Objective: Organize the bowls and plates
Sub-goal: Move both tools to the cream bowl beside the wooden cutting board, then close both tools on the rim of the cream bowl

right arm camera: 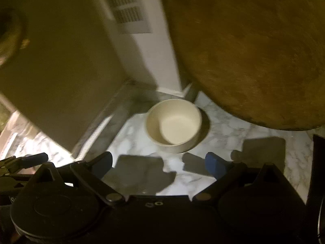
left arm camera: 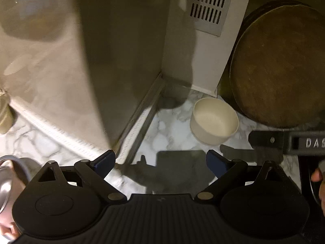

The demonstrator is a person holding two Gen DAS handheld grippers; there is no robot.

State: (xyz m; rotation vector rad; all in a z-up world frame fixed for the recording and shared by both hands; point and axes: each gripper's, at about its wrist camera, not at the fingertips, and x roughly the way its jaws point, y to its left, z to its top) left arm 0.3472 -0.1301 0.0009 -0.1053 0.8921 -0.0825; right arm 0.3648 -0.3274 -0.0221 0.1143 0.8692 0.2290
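Observation:
A cream bowl [left arm camera: 214, 120] stands upright on the marble counter [left arm camera: 166, 130], in the corner by the wall. My left gripper [left arm camera: 160, 160] is open with nothing between its blue pads, and the bowl lies ahead of it to the right. In the right wrist view the same bowl [right arm camera: 174, 122] sits just ahead of my right gripper [right arm camera: 159, 161], which is open and empty too. A shiny metal bowl [left arm camera: 8, 179] shows at the lower left edge of the left wrist view, beside the left gripper.
A large round wooden board [left arm camera: 282, 67] leans against the wall right of the bowl [right arm camera: 254, 46]. A tall beige appliance side [left arm camera: 113, 46] stands on the left. A vent grille [left arm camera: 209, 2] is on the wall behind. The right gripper's body [left arm camera: 288, 142] shows at right.

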